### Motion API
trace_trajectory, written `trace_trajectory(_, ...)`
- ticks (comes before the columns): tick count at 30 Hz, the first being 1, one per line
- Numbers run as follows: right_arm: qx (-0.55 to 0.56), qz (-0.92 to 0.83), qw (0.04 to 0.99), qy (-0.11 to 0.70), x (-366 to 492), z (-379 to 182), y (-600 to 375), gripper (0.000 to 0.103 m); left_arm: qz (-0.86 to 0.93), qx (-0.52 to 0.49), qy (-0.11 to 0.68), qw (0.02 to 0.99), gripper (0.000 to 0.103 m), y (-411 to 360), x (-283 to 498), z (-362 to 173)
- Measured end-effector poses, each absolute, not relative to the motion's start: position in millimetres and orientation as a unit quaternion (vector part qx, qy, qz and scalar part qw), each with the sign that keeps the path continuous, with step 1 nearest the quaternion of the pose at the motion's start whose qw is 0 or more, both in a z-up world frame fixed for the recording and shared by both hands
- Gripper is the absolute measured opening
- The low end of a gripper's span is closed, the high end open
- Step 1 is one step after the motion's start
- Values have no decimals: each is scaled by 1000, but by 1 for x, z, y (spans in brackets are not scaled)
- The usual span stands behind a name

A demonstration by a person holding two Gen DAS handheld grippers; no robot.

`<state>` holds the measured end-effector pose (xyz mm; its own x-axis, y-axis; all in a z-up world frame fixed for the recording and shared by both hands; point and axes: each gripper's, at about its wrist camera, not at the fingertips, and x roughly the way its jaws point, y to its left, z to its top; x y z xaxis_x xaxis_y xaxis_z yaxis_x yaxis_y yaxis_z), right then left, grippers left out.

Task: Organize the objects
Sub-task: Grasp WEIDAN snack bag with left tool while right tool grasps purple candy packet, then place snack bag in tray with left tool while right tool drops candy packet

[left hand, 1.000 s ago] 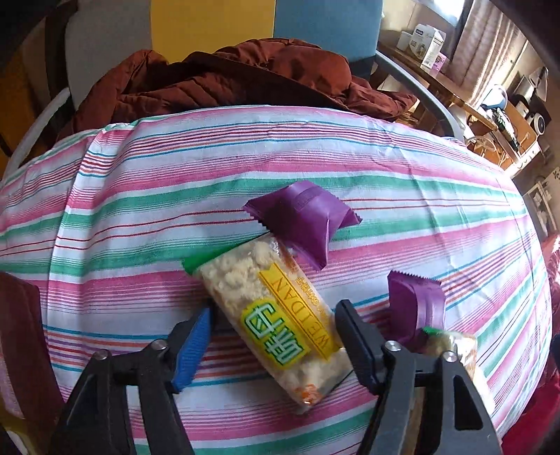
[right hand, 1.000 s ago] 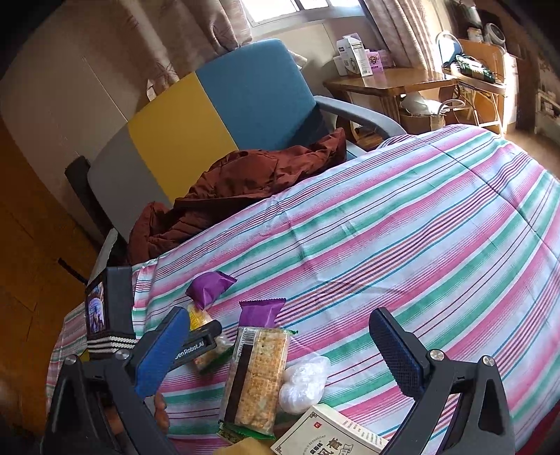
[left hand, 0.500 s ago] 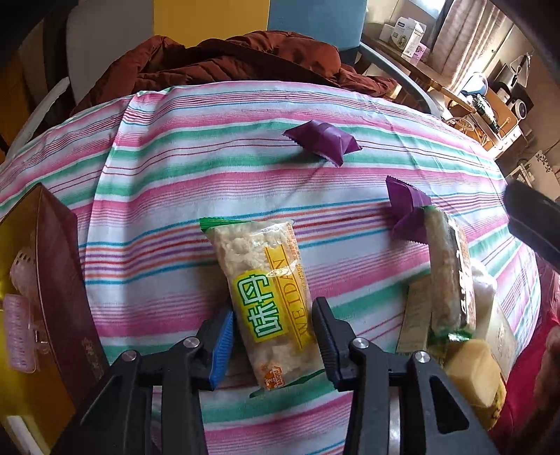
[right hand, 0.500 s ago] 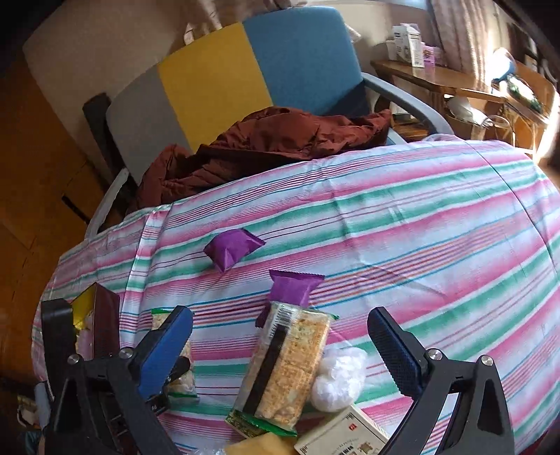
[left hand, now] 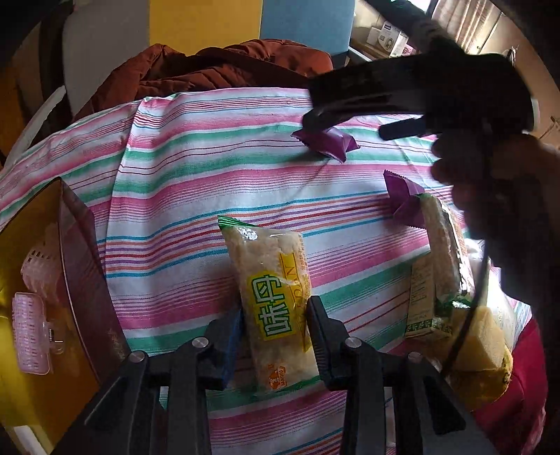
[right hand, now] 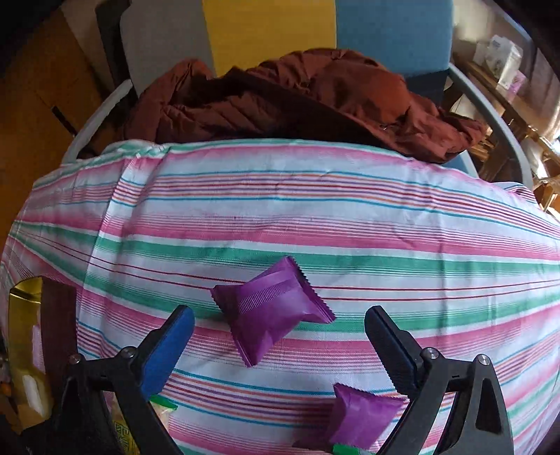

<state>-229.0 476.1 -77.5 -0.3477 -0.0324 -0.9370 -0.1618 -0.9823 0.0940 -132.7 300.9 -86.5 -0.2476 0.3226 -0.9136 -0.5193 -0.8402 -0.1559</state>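
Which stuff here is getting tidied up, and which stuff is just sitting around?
Getting tidied:
- rice cracker packet, held in the left hand-held gripper
- purple packet, between the open right hand-held gripper's fingers
- second purple packet

Just sitting around:
- brown jacket
- colourful chair
- striped cloth

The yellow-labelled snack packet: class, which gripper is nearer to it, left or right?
Left. The left gripper has its jaws shut on the yellow-labelled snack packet. The right gripper is open farther up the table, around a purple packet.

Striped cloth (right hand: 315,217) carries purple packets (right hand: 271,308), snack pack (left hand: 276,297).
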Motion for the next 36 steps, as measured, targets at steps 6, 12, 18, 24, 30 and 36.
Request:
trace_trajectory(6,-583,809,30,61,-227,-92,467,54,787,-543,114,270,44,311,-134,-92)
trace_trajectory(12,-545,835,23,66,-189,-61,468,53,793,-532,106,278,38,312,-134,-90)
trace_trajectory(18,-505,858,31,85,-142,-29,473,53,800,-513,84,299,36,306,-121,-71)
trace_trajectory(24,-476,872,31,108,-105,-14,467,54,809,-488,53,324,36,283,-102,-32)
trace_trajectory(30,-463,879,3,113,-83,-5,432,54,825,-470,30,312,36,248,-86,-3)
trace_trajectory(36,-457,883,-49,98,-76,3,370,54,847,-459,-6,268,36,172,-84,12)
